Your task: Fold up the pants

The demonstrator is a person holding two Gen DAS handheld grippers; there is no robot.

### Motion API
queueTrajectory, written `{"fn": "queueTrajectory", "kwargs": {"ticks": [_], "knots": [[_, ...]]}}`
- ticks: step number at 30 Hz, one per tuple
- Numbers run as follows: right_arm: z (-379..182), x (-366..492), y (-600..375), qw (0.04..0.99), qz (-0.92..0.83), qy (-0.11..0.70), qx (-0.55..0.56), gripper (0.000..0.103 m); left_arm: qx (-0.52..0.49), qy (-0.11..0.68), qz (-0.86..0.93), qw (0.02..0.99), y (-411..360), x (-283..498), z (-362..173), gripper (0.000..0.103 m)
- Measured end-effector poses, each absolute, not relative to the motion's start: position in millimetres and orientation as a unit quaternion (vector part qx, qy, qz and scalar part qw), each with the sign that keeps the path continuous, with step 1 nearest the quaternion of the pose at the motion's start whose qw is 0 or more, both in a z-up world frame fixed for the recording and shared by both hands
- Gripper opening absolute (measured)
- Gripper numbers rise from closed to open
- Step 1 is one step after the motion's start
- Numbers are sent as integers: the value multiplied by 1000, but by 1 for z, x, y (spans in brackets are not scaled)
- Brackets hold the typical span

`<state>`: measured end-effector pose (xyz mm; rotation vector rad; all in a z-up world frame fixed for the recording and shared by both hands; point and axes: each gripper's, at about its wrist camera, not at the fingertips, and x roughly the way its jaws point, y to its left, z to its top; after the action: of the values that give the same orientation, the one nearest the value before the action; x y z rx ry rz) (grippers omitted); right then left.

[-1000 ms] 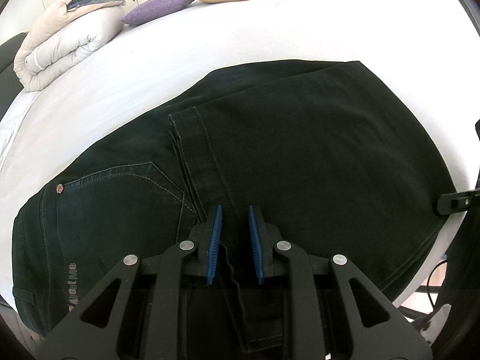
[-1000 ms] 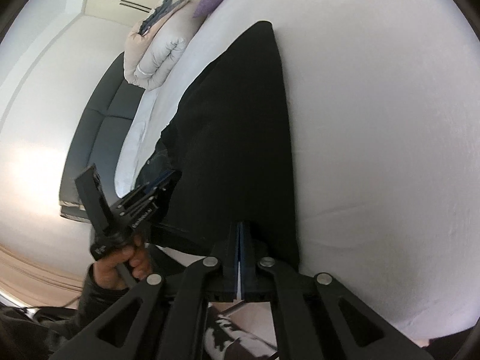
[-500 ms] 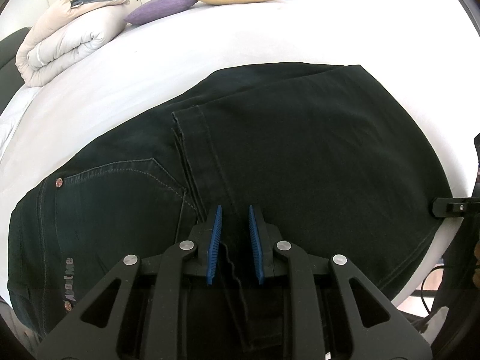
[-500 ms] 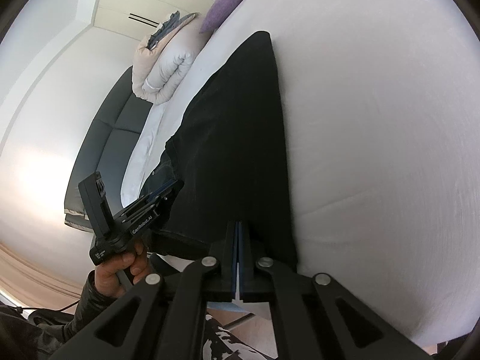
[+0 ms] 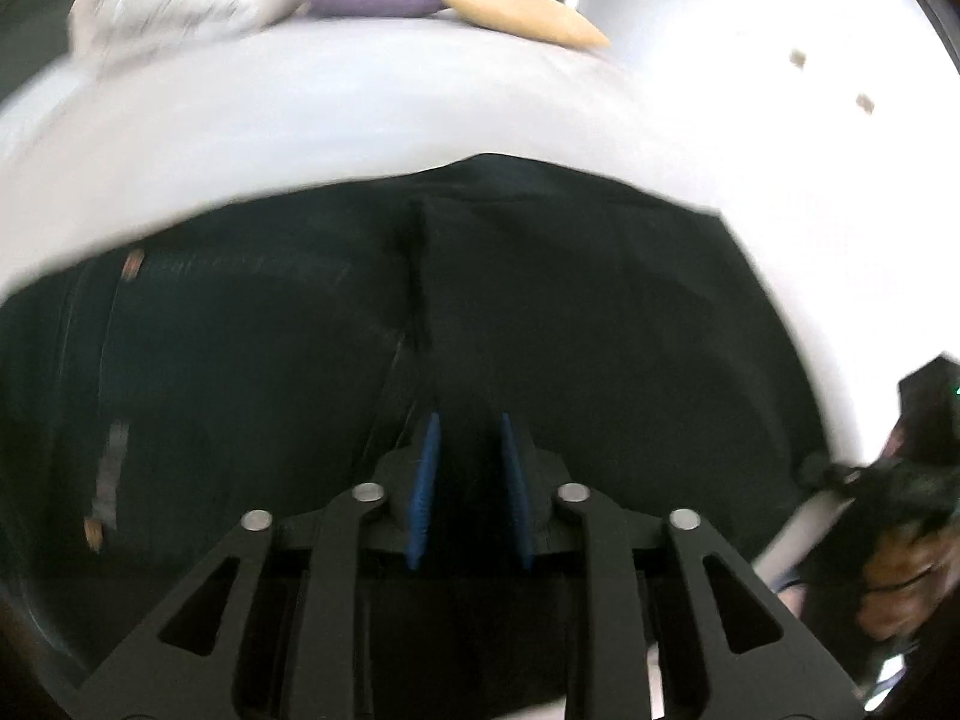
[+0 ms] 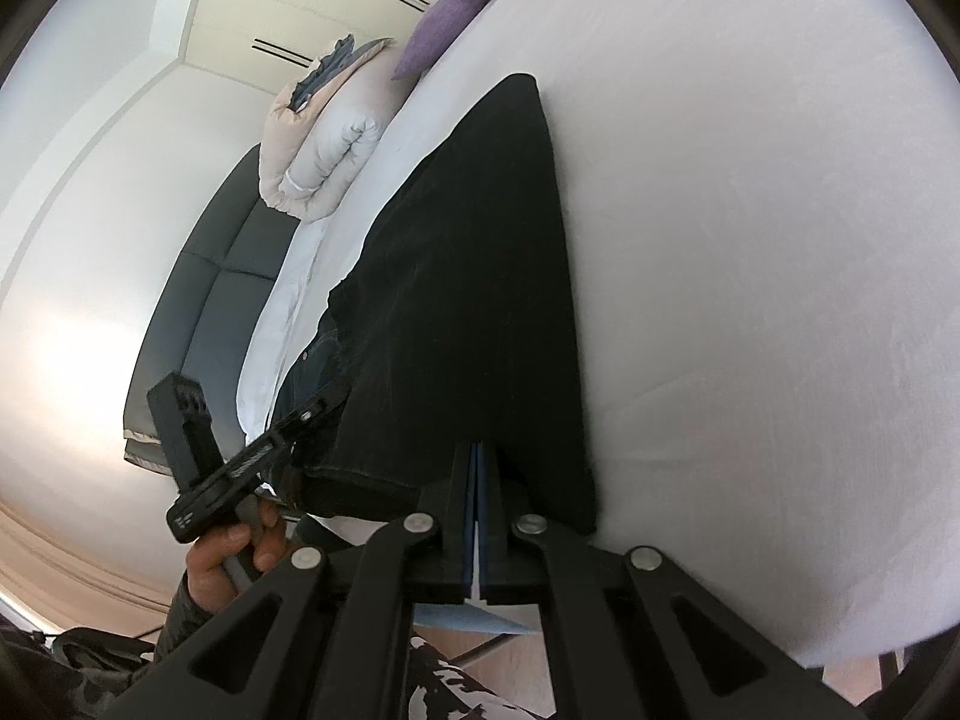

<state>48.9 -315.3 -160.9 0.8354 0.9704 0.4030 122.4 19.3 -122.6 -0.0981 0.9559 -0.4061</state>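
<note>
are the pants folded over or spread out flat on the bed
Folded over once. The pants lie doubled on the bed: a hem edge runs across the middle near the pocket, and the right wrist view shows one compact dark slab.

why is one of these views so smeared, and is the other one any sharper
Left wrist view: motion blur smears the pants, the pillows and the bedding roll, while the claw itself stays crisp. Right wrist view: sharp throughout, with stitching readable on the pants; the white bed is bright, almost washed out. Both views bow straight edges into curves.
</note>
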Motion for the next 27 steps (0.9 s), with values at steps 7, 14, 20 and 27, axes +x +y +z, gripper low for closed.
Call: {"fn": "queueTrajectory", "kwargs": {"ticks": [7, 14, 20, 27], "knots": [[-132, 40, -307, 792, 191, 432, 387, 8, -203, 395, -135, 886, 127, 76, -89, 54], [-100, 59, -271, 783, 263, 394, 403, 34, -400, 318, -47, 858, 232, 31, -98, 82], [-88, 77, -239, 769, 311, 394, 396, 37, -484, 325, -48, 811, 255, 32, -124, 82], [-88, 87, -228, 757, 325, 401, 400, 37, -550, 340, -42, 762, 261, 33, -163, 82]]}}
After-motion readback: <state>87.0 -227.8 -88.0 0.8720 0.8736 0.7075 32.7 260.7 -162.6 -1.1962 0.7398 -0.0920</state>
